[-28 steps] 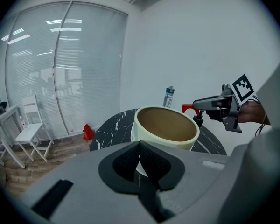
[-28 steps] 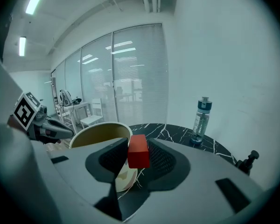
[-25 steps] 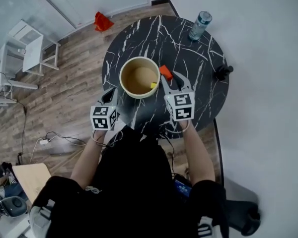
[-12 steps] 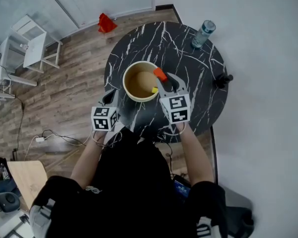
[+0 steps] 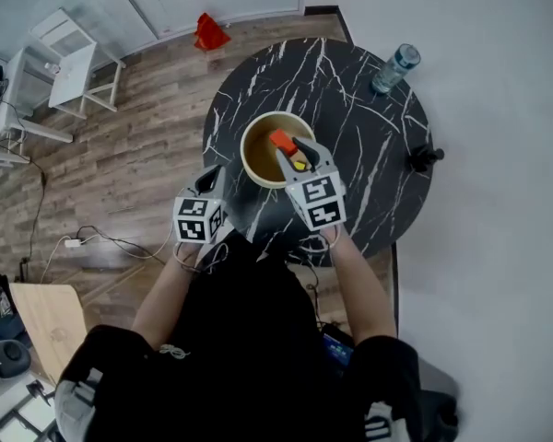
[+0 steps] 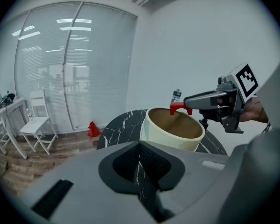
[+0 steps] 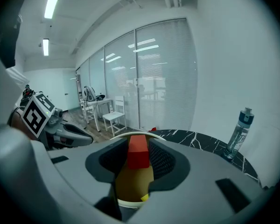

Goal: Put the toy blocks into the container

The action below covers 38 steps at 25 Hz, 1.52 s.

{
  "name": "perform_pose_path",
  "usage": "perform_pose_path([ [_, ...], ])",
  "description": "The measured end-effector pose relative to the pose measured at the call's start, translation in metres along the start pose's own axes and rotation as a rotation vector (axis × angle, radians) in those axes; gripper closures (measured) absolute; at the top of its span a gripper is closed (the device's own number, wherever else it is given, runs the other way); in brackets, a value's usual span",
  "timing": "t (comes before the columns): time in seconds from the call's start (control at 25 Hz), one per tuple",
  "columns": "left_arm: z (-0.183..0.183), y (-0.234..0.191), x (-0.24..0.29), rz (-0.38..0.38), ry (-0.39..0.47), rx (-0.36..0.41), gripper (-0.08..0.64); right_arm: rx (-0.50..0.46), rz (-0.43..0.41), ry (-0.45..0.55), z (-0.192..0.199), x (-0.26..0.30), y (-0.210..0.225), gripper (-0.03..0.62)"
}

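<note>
The container [image 5: 246, 150] stands on the table [image 5: 369, 145], towards its near edge. Over the container's mouth the right gripper [image 5: 288, 147] pinches a block [image 5: 281, 142]. A second block [image 5: 300, 165] lies inside, on the right. The left gripper [image 5: 205, 184] is left of the container, at the table's near edge. A bottle [image 5: 394, 68] stands at the far right rim.

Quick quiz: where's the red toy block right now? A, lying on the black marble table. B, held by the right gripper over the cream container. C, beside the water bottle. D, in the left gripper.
B: the right gripper pinches the red toy block between its fingers, above the round cream container.
</note>
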<state>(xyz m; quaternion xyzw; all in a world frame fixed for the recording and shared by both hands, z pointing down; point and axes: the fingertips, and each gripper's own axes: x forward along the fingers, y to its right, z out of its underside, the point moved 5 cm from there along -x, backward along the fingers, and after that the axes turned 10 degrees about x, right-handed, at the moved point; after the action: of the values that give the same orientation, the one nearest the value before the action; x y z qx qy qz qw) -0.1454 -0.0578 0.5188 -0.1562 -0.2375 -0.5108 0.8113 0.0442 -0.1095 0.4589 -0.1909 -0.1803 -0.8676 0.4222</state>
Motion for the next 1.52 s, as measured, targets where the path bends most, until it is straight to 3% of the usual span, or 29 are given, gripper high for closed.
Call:
perform_pose_path([
  [0.36,0.006,-0.003,0.004,0.011,-0.009,-0.018,0.56,-0.045,-0.018,-0.111,0.015,0.015,-0.011,0.459],
  [1.16,0.002,0.007,0.009,0.046,-0.018,0.013,0.56,0.002,0.025,-0.088,0.023,0.008,-0.004,0.44],
  [1.4,0.0,0.01,0.008,0.049,-0.012,0.021,0.56,0.021,0.052,-0.049,0.025,-0.002,0.0,0.488],
  [1.52,-0.003,0.011,0.006,0.047,-0.006,0.028,0.561,0.025,0.073,-0.01,0.022,-0.01,0.001,0.542],
])
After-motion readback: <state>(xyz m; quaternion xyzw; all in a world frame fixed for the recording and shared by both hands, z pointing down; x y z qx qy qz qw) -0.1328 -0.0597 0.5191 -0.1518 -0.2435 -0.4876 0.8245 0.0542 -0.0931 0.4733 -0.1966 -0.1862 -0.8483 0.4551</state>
